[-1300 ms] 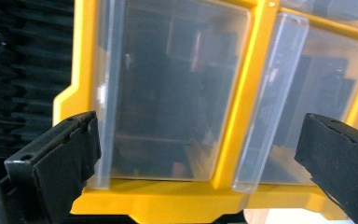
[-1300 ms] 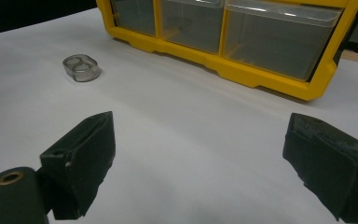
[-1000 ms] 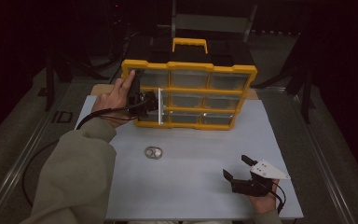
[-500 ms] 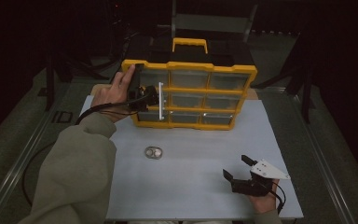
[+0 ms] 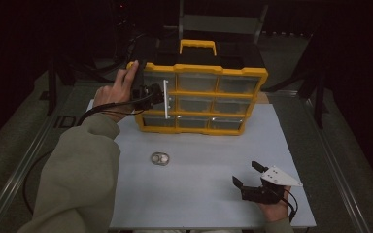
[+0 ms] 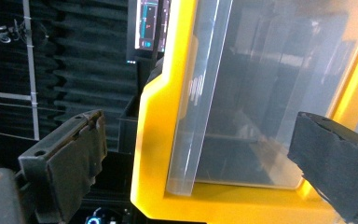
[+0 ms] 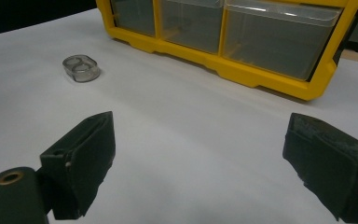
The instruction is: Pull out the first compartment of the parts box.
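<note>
Two grippers: one at each lower and upper side of the high view.
Left gripper (image 5: 161, 94): upper left of centre, at the organizer's (image 5: 199, 99) left end; fingers spread, straddling the yellow edge and a clear drawer front (image 6: 242, 93), not clenched on it.
Right gripper (image 5: 248, 175): lower right, low over the bench (image 5: 194, 194); fingers released, holding nothing.
Organizer: upper centre, standing on the bench.
Clear ring piece (image 5: 159, 158): centre, alone on the bench, well apart from both grippers.

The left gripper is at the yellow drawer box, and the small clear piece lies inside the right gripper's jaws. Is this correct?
Not quite. The small clear piece lies alone on the table, away from the open right gripper, as the high view shows. The left gripper is indeed at the yellow drawer box.
</note>
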`<state>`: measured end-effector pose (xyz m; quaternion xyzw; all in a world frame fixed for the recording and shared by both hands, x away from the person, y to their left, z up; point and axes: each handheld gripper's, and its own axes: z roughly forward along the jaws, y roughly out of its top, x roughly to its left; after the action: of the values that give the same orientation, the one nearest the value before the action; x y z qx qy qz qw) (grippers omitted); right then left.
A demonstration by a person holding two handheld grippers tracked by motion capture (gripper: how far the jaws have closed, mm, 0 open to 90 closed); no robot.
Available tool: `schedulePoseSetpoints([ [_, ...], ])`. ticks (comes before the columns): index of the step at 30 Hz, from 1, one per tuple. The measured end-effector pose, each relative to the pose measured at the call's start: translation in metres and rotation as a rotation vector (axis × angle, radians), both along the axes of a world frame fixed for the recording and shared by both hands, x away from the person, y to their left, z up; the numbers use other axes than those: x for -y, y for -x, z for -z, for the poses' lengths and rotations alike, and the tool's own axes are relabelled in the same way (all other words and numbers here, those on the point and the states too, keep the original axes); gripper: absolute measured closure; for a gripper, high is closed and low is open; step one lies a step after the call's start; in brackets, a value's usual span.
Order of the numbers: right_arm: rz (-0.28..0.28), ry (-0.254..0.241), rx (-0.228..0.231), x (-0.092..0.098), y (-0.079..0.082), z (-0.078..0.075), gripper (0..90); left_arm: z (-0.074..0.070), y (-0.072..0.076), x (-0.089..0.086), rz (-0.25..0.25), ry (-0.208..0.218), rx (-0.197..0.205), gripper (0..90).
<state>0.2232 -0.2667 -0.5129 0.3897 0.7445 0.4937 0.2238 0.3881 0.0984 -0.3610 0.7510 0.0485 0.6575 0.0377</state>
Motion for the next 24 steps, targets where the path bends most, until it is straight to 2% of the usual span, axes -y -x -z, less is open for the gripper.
schedulePoseSetpoints([
  [5, 0.000, 0.000, 0.001, 0.000, 0.000, 0.000, 9.6, -0.001, 0.000, 0.003, 0.000, -0.007, 0.013, 9.0],
  [8, 0.000, 0.001, 0.001, 0.000, 0.000, 0.000, 9.6, -0.002, -0.001, 0.005, 0.003, -0.008, 0.035, 11.3],
  [13, 0.001, 0.000, 0.002, 0.000, 0.000, 0.000, 9.6, -0.003, -0.002, 0.006, 0.013, -0.013, 0.039, 17.3],
  [19, 0.001, 0.000, 0.003, 0.001, 0.000, 0.000, 9.6, -0.002, -0.001, 0.010, 0.029, -0.041, 0.045, 26.6],
  [21, 0.001, 0.000, 0.003, 0.001, 0.000, 0.000, 9.7, -0.001, 0.000, 0.010, 0.033, -0.052, 0.045, 30.7],
  [22, 0.001, 0.000, 0.002, 0.001, 0.000, 0.000, 9.6, 0.000, 0.001, 0.011, 0.032, -0.063, 0.060, 34.2],
  [24, 0.000, 0.000, 0.003, 0.000, 0.000, 0.000, 9.6, 0.000, 0.002, 0.011, 0.035, -0.066, 0.054, 38.4],
])
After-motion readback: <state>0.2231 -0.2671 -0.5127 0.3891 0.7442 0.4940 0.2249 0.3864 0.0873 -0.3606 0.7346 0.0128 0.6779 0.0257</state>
